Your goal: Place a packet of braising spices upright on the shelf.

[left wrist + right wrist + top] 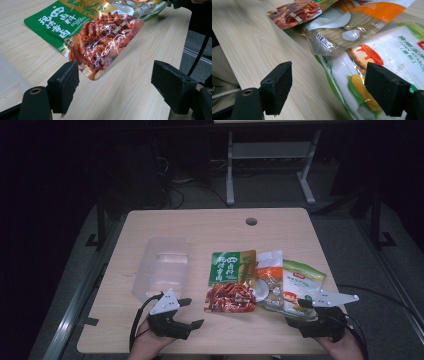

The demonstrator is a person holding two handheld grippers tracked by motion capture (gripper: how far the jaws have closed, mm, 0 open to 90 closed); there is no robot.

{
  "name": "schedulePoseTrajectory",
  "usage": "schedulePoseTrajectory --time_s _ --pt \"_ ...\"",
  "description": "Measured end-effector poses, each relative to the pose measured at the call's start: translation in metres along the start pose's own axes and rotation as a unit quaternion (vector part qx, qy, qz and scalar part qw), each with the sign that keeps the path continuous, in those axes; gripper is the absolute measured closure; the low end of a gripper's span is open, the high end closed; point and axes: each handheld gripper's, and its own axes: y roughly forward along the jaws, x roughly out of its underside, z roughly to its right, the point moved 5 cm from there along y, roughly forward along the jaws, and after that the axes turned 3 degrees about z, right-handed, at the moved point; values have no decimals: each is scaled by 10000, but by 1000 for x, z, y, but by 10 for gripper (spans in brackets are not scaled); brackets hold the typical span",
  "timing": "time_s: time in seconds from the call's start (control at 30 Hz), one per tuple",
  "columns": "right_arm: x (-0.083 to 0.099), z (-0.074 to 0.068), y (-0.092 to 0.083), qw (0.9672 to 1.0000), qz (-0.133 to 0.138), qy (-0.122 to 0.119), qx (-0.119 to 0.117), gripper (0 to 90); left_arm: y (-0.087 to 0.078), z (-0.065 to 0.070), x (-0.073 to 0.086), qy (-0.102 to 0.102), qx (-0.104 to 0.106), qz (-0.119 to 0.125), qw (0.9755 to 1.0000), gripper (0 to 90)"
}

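A: Entry, bench layout. Wooden table; three food packets lie in a row right of its middle. Green-and-red packet is leftmost, pale middle packet overlaps its right edge, and corn starch packet is rightmost, partly under the middle one.

B: Left gripper?

A: At about 7 o'clock on the table, near the front edge. Jaws spread wide, nothing between them, released. In the left gripper view the green-and-red packet lies flat just ahead of the jaws, its near corner between the two pads' lines but not touched.

B: Right gripper?

A: About 5 o'clock, at the front edge, a hand behind it. Jaws likewise wide apart, released, gripping nothing. In the right gripper view the corn starch packet runs from 12 o'clock down toward the jaw at 4 o'clock; whether that pad touches the film I cannot tell.

B: Anything else on the bench?

A: Clear plastic box at 9 o'clock from the packets, well apart from them, just beyond the left gripper. Cable hole at 12 o'clock near the far edge.
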Motion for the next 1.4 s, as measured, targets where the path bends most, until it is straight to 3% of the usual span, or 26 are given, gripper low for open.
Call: schedulePoseTrajectory --time_s 0.33,0.6,0.83,1.03,1.1,1.4 --pt "-2 -2 4 10000 20 -18 -53 203 6 -1 1 -11 20 -40 10000 230" --pt "-13 -2 7 10000 51 -11 -15 175 16 2 -8 45 24 -16 10000 260" --pt "-30 -1 14 9999 62 44 -129 147 29 2 -21 124 120 -66 9998 297" --pt "-50 -1 18 9997 21 -74 -212 148 42 3 -30 236 236 -78 9994 345" --pt "-65 1 20 9996 41 -135 -256 147 47 3 -32 305 238 -117 9992 387" --pt "-96 5 42 9989 -70 -136 -450 149 69 -1 -30 237 167 -319 9991 473"
